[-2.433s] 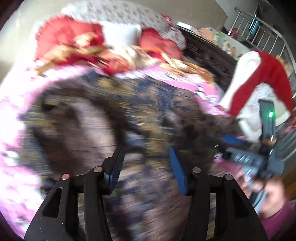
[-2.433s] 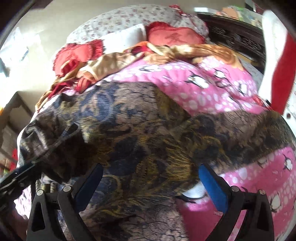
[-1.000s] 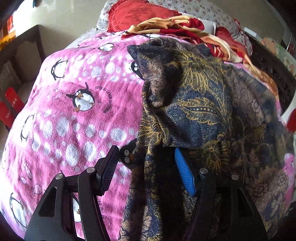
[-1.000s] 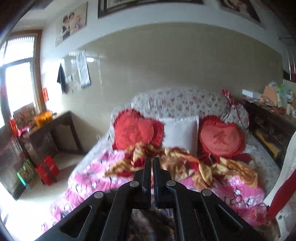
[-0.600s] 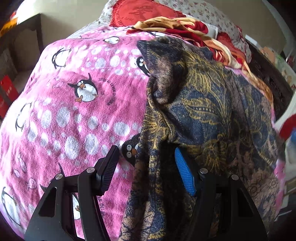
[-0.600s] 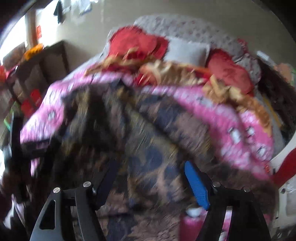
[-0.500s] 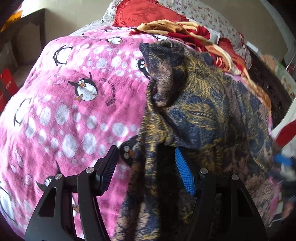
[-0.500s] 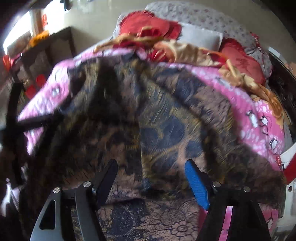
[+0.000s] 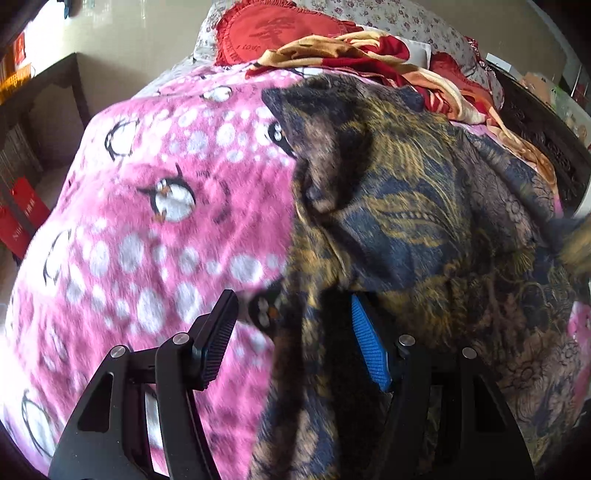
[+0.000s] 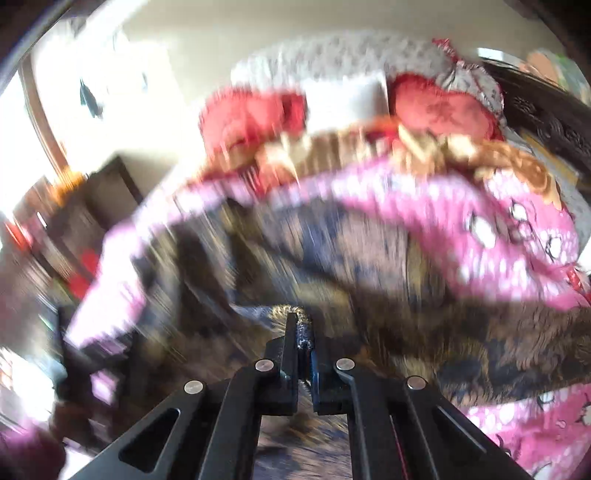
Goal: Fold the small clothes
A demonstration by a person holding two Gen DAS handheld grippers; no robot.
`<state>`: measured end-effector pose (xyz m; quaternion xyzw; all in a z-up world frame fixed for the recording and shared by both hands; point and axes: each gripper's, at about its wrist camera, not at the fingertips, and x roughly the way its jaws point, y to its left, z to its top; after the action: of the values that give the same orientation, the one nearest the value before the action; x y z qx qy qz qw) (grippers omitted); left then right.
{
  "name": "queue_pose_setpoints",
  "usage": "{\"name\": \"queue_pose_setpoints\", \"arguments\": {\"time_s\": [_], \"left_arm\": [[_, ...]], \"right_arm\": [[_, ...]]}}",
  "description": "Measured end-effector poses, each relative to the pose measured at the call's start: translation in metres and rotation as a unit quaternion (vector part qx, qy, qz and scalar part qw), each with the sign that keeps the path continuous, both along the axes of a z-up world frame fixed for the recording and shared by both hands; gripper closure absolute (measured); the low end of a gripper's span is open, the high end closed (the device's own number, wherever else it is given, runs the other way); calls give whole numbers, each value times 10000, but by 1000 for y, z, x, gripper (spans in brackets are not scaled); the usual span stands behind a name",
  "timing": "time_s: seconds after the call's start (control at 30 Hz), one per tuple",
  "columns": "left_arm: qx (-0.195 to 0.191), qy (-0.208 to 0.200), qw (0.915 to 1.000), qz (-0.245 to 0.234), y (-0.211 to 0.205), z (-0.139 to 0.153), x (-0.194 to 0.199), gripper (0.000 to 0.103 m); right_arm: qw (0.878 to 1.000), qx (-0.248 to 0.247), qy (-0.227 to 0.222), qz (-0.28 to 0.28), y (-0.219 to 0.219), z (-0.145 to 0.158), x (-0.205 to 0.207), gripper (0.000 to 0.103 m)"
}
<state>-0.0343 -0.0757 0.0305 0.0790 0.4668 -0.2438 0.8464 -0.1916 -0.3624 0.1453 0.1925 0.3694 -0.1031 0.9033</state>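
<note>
- Your right gripper: jaws have just been closing, now pinched tight on a fold of the dark patterned garment — a strip of cloth sits betw. the pads at the tips.
- Right wrist view is badly motion-blurred; detail beyond the gripper tips is hard to read.
- Your left gripper: jaws part-open, roughly mid-width. The garment hangs down betw. the pads w/ the blue pad right against the cloth; the black pad stands clear of it, over the blanket. Can't tell if any real grip there.
- Garment lies on the pink penguin blanket covering the bed, spread from near edge back toward the pillows; blue/gold/brown print, rumpled, one bunched corner pointing to the far end.
- Behind garment: a crumpled red-and-gold cloth touching its far edge.
- Farthest: red heart cushion against a floral pillow; second heart cushion shows in right view.
- Dark wooden side table left of the bed.
</note>
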Motion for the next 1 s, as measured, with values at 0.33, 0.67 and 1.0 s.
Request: {"name": "queue_pose_setpoints", "arguments": {"time_s": [0.33, 0.67, 1.0], "left_arm": [[-673, 119, 9975, -177, 1, 6, 29, 73], [-1739, 358, 9834, 361, 74, 23, 46, 84], [-622, 52, 9979, 173, 40, -1, 22, 77]], "right_arm": [[9872, 718, -1412, 205, 1, 134, -3, 99], [9922, 686, -901, -527, -30, 97, -3, 99], [9733, -217, 1743, -1480, -76, -61, 41, 91]]}}
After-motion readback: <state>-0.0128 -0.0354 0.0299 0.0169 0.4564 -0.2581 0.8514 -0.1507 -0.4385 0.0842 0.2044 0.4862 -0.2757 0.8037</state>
